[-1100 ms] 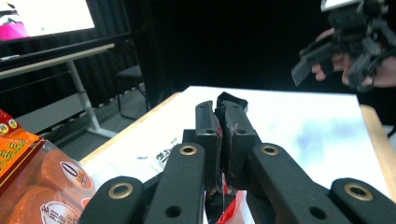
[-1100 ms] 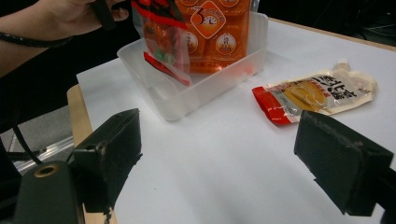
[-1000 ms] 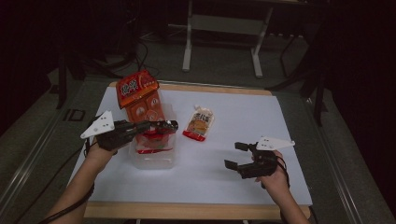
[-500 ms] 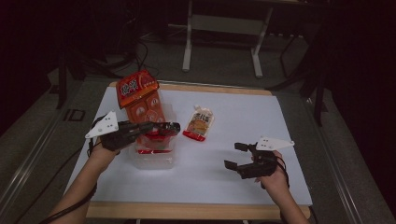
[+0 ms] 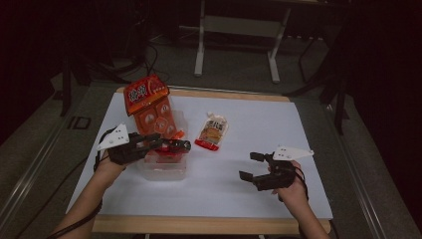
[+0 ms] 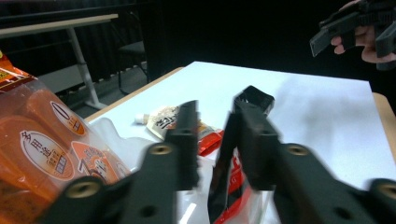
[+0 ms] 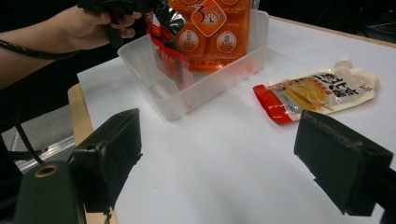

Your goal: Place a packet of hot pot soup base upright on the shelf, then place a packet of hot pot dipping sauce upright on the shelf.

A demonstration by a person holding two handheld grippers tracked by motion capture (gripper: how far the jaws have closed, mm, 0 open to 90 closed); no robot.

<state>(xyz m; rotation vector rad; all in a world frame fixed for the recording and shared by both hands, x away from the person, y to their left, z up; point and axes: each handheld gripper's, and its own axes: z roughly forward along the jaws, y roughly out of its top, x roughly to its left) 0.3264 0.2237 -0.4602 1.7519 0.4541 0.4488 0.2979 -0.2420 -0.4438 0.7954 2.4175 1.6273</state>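
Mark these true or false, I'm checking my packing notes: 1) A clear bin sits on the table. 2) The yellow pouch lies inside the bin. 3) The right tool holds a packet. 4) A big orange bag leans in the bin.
1) True: the clear bin stands by the left tool.
2) False: the yellow pouch lies on the table beside it.
3) False: the right tool is open and empty.
4) True: the orange bag leans there.
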